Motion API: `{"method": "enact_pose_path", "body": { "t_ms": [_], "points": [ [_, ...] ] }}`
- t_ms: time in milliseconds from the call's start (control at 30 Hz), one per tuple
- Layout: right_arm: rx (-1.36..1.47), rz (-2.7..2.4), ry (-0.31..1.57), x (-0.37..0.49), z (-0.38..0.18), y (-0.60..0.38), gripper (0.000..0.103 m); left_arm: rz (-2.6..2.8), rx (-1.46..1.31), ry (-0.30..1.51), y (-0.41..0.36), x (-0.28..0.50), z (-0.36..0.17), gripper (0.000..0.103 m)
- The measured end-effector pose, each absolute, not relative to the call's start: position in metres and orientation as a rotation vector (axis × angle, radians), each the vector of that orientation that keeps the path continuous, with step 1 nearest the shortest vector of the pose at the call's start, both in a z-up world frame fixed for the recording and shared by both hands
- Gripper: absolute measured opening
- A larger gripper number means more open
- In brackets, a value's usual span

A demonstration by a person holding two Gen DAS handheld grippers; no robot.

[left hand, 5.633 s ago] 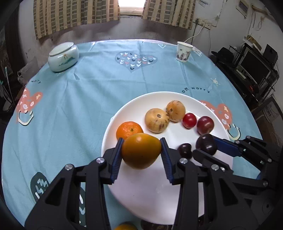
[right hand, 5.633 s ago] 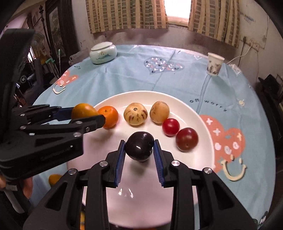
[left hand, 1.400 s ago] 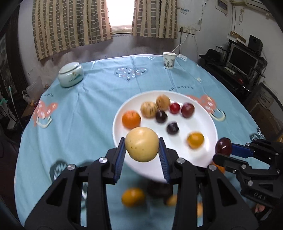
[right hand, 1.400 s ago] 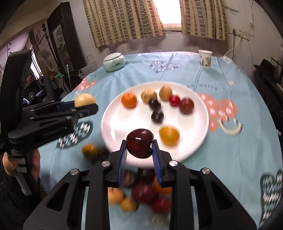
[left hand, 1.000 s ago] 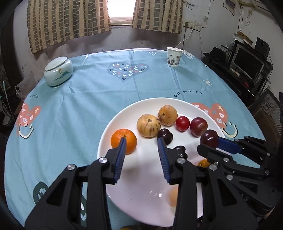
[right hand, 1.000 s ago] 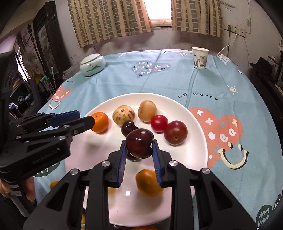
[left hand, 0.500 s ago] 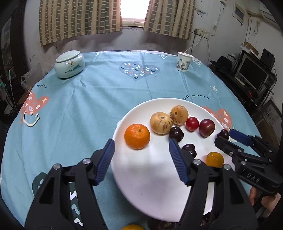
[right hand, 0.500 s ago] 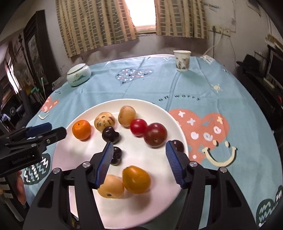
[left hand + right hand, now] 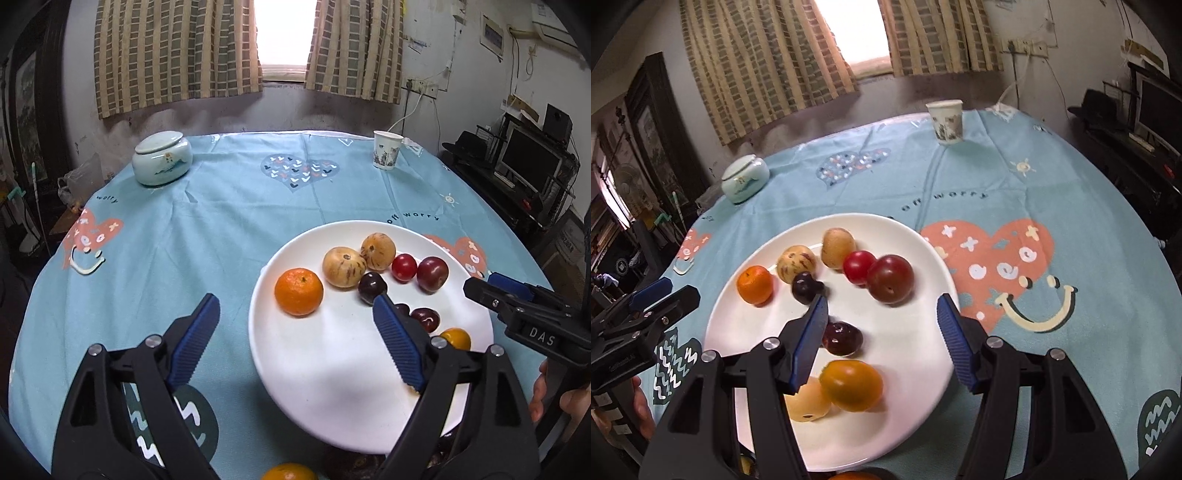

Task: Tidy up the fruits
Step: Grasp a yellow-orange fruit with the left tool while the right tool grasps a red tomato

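Note:
A white plate [image 9: 332, 384] on the blue tablecloth holds several fruits: an orange [image 9: 298, 291], two pale striped fruits [image 9: 343, 266], a red tomato [image 9: 403, 267], plums [image 9: 432, 274] and a yellow-orange fruit [image 9: 851, 384] beside a pale yellow one [image 9: 807, 404]. My left gripper [image 9: 295, 343] hovers over the plate's left rim, its jaws opening wide with nothing held. My right gripper [image 9: 882, 339] stands open and empty above the plate's [image 9: 923, 243] near right part, with a dark red plum [image 9: 843, 338] lying by its left finger.
A lidded ceramic jar [image 9: 162, 158] and a paper cup [image 9: 386, 155] stand at the table's far side. Loose fruits, one an orange [image 9: 290, 472], lie at the near edge below the plate. Shelves with a monitor [image 9: 532, 158] stand to the right.
The left gripper let go of the pale yellow fruit and the right let go of the dark red plum; both now lie on the plate. Both jaws opened, the left wider still.

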State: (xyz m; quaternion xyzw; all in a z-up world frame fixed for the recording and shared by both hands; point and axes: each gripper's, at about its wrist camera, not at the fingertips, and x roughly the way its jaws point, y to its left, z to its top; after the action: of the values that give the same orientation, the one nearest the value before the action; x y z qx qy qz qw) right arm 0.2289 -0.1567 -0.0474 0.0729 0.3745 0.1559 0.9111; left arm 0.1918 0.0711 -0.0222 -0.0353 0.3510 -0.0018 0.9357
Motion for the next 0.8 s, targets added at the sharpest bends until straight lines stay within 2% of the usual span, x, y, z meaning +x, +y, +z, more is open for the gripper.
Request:
{"method": "enact_pose_path", "body": {
  "t_ms": [67, 167, 233, 300, 367, 433, 800],
  "points": [
    [0.127, 0.327, 0.724, 0.219, -0.043, -0.154, 0.062, 0.008, -0.102, 0.728, 0.078, 0.178, -0.022, 0.087],
    [0.119, 0.333, 0.753, 0.201, -0.039, -0.156, 0.062, 0.009, -0.118, 0.754, 0.088, 0.147, -0.026, 0.089],
    [0.127, 0.358, 0.762, 0.179, -0.035, -0.16, 0.062, 0.016, -0.117, 0.778, 0.094, 0.124, -0.034, 0.095],
    [0.113, 0.354, 0.774, 0.155, -0.034, -0.163, 0.069, 0.019, -0.125, 0.805, 0.098, 0.106, -0.045, 0.095],
    [0.111, 0.344, 0.785, 0.129, -0.036, -0.168, 0.088, 0.009, -0.136, 0.844, 0.102, 0.09, -0.058, 0.095],
    [0.117, 0.332, 0.8, 0.107, -0.04, -0.172, 0.092, 0.002, -0.146, 0.871, 0.104, 0.078, -0.067, 0.095],
    [0.066, 0.327, 0.922, 0.043, -0.074, -0.166, 0.092, -0.021, -0.123, 0.882, 0.099, 0.044, -0.074, 0.095]
  ]
}}
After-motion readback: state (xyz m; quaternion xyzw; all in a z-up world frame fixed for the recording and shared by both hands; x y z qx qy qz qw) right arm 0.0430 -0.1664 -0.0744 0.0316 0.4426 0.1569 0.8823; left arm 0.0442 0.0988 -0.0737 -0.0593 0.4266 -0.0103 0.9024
